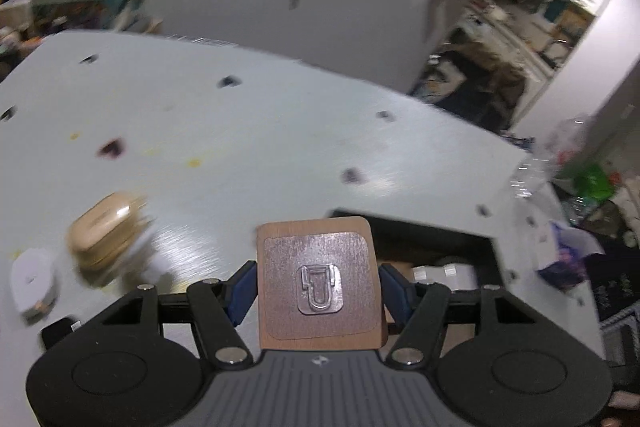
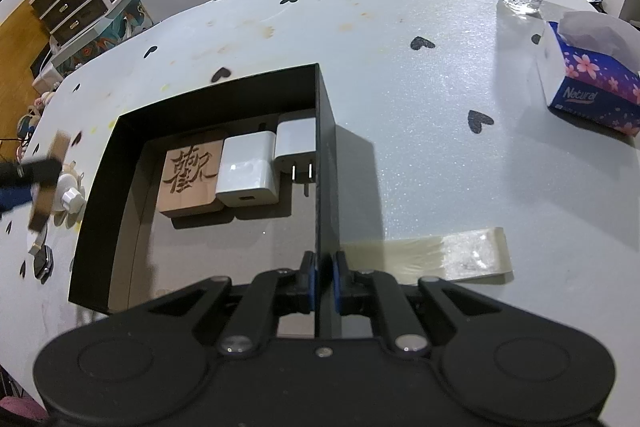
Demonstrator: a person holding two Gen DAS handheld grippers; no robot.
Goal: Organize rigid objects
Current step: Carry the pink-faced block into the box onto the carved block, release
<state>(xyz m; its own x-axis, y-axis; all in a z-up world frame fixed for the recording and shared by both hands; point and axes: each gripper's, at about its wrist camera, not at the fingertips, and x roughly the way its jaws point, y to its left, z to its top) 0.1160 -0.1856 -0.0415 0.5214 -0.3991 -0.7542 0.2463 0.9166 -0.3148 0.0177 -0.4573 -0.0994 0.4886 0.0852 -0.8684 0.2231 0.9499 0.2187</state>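
Left gripper (image 1: 316, 291) clamps a wooden block (image 1: 318, 281) above the table (image 1: 240, 131). Right gripper (image 2: 324, 281) pinches the black box (image 2: 324, 147) wall. Block and two chargers (image 2: 248, 169) already boxed; jar (image 1: 106, 237) and others left.

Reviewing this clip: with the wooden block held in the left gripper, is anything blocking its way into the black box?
Nothing visible does. The wooden block sits clamped in the left gripper, above the table. The black box is open-topped; another wooden block and two white chargers line its far side, leaving bare floor nearer. The right gripper pinches its right wall.
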